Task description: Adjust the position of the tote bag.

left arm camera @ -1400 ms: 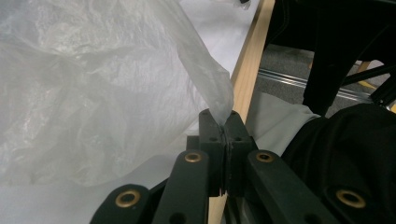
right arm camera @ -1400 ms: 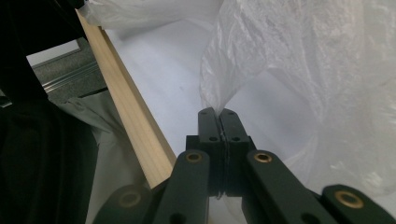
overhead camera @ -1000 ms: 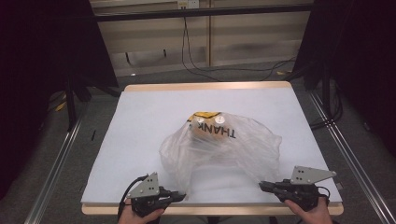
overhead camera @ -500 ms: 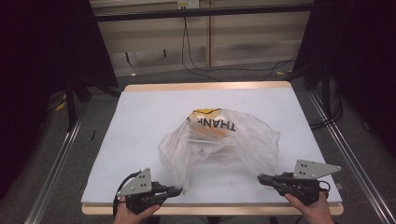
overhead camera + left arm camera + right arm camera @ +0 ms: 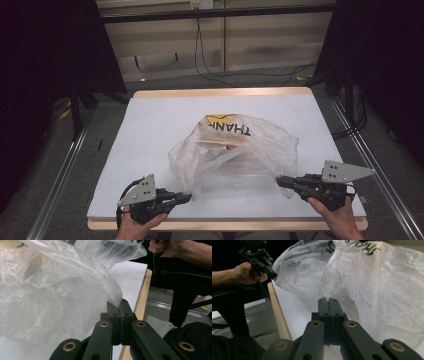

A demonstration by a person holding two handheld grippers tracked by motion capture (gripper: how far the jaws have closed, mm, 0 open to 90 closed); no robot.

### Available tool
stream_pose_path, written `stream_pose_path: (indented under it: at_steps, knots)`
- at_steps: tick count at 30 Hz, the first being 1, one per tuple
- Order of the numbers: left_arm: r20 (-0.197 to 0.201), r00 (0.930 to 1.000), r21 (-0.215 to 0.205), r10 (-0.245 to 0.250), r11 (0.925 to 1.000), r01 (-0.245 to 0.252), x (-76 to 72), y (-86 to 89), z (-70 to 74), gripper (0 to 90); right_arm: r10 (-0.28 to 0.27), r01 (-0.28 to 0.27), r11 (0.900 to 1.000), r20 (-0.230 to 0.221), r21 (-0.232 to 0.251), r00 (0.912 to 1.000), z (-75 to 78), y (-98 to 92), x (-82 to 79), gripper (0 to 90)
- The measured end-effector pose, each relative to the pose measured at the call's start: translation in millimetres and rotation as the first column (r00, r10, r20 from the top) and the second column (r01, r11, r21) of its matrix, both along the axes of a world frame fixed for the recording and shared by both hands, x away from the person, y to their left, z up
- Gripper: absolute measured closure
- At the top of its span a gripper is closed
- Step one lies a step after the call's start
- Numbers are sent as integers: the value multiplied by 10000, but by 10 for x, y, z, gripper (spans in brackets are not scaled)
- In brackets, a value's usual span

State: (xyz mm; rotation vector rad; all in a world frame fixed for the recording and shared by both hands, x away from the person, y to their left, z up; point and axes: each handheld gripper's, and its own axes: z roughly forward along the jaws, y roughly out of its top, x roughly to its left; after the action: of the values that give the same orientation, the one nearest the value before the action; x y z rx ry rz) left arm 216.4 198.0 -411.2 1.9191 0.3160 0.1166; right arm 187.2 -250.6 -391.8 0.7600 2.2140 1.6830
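I have both grippers low at the near edge of the table (image 5: 150, 107), one at each near corner, with the plastic bag (image 5: 235, 150) lying between and just ahead of them.

Left gripper (image 5: 186, 197): in its own view the jaws are pressed together with a thin corner of the bag film pinched at their tips (image 5: 119, 307). The bulk of the bag (image 5: 50, 295) rises ahead and to the left of the jaws, crumpled and translucent. To the right of the jaws runs the table's wooden edge (image 5: 141, 302); farther off, at the top right, a hand (image 5: 166, 247) is visible.

Right gripper (image 5: 280, 181): jaws likewise clamped flat together, a fold of bag film caught between the tips (image 5: 328, 299). The bag (image 5: 382, 290) stands ahead and to the right of the jaws, with black lettering (image 5: 362, 247) near the top of it. Off to the left, the other hand (image 5: 247, 273) holds the left gripper (image 5: 273, 275) against the bag's far corner.

From above, the lettering on the bag (image 5: 227, 129) reads upside down, with yellow print (image 5: 215, 119) beside it. Contents inside are too blurred to identify.
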Motion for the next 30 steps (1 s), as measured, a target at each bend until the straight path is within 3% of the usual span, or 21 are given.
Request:
stream_pose_path:
  at_steps: [20, 30]
  knots:
    - [739, 9970, -396, 217, 9990, -188, 139, 40, 313, 900, -16, -17, 9993, 885, 377, 9961, 385, 11, 262, 900]
    - [985, 9945, -827, 348, 9962, -267, 244, 41, 471, 900, 10, -103, 9973, 1257, 734, 9921, 574, 45, 382, 900]
